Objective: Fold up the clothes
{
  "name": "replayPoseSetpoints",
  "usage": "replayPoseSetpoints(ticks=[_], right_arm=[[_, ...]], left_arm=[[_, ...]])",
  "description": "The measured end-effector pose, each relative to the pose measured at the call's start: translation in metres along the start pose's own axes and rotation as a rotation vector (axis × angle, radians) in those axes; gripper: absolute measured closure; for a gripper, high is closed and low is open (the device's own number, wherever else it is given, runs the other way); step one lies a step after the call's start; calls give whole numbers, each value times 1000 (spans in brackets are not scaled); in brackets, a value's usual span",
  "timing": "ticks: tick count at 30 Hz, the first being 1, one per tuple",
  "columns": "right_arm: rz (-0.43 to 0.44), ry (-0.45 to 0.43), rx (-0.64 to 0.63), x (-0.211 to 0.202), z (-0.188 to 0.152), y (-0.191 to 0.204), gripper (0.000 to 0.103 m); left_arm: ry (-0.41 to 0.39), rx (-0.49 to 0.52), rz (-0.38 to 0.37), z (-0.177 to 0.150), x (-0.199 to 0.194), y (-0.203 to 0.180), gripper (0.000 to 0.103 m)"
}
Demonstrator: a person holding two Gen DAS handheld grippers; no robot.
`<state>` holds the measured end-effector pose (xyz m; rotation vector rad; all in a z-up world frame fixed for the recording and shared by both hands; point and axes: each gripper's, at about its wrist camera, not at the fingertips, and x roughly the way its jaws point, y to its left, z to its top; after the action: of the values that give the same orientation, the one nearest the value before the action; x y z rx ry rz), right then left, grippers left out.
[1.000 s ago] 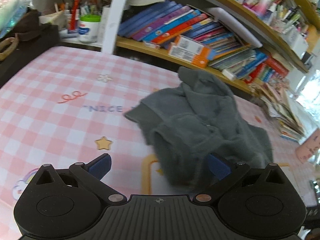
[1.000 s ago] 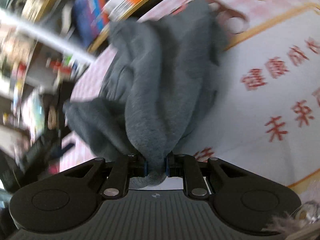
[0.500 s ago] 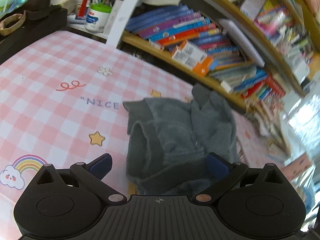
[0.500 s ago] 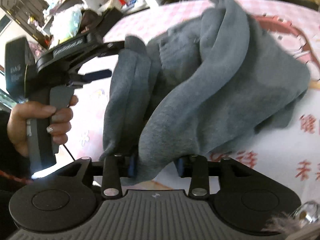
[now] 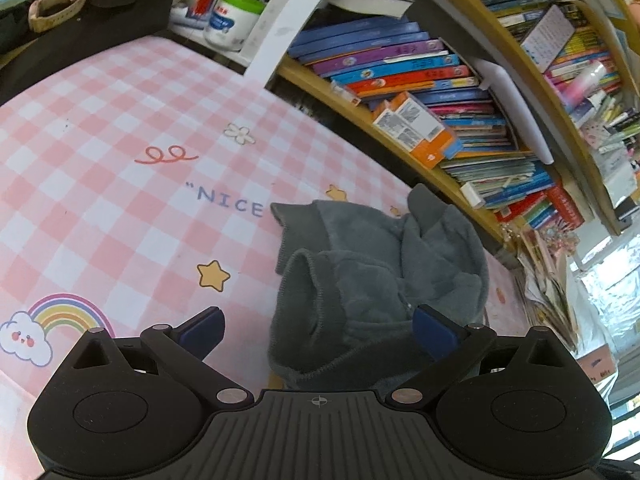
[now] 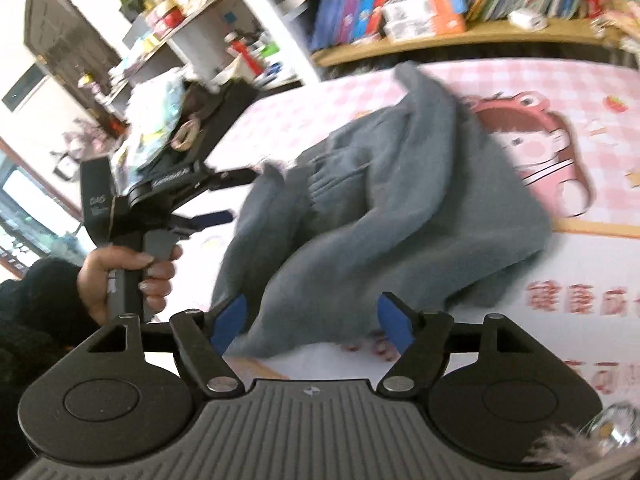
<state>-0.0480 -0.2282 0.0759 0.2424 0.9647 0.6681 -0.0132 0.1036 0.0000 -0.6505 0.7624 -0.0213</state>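
Observation:
A grey fleece garment (image 5: 376,280) lies crumpled in a heap on the pink checked table cover (image 5: 100,184). My left gripper (image 5: 316,332) hovers open over the heap's near edge, and a ribbed cuff sits between its blue pads without being pinched. In the right wrist view the same garment (image 6: 380,216) spreads across the cover, its near corner lying between the wide-open fingers of my right gripper (image 6: 312,322). The other gripper (image 6: 200,208), held by a hand (image 6: 128,272), stands open at the garment's left side.
A wooden bookshelf (image 5: 440,92) packed with books runs along the table's far edge. A white tub of pens (image 5: 232,20) and a dark bag (image 5: 80,8) sit at the far left corner. Stacked papers (image 5: 548,280) lean at the right.
My right gripper has opened and let go of the grey garment, which has dropped back onto the cover. The left gripper has drawn closer over the heap, still open.

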Motion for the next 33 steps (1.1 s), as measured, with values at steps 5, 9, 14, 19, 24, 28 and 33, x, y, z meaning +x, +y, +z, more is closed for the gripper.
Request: replayPoseSetpoints(ticks=[5, 9, 14, 19, 24, 28, 33], right_arm=[[4, -99, 0, -12, 22, 2, 32], [61, -12, -117, 35, 34, 41, 32], [47, 170, -343, 112, 22, 92, 34], [78, 321, -526, 158, -13, 120, 90], [203, 431, -567, 164, -34, 130, 86], [181, 405, -497, 157, -30, 118, 51], [158, 242, -318, 116, -9, 82, 44]], left_arm=[[13, -35, 22, 1, 6, 7, 4], [2, -71, 28, 1, 1, 15, 4], [-17, -100, 15, 0, -14, 28, 4], [-20, -127, 29, -1, -27, 45, 4], [29, -138, 37, -4, -23, 53, 4], [29, 21, 17, -8, -20, 31, 27], [69, 281, -5, -18, -8, -5, 63]])
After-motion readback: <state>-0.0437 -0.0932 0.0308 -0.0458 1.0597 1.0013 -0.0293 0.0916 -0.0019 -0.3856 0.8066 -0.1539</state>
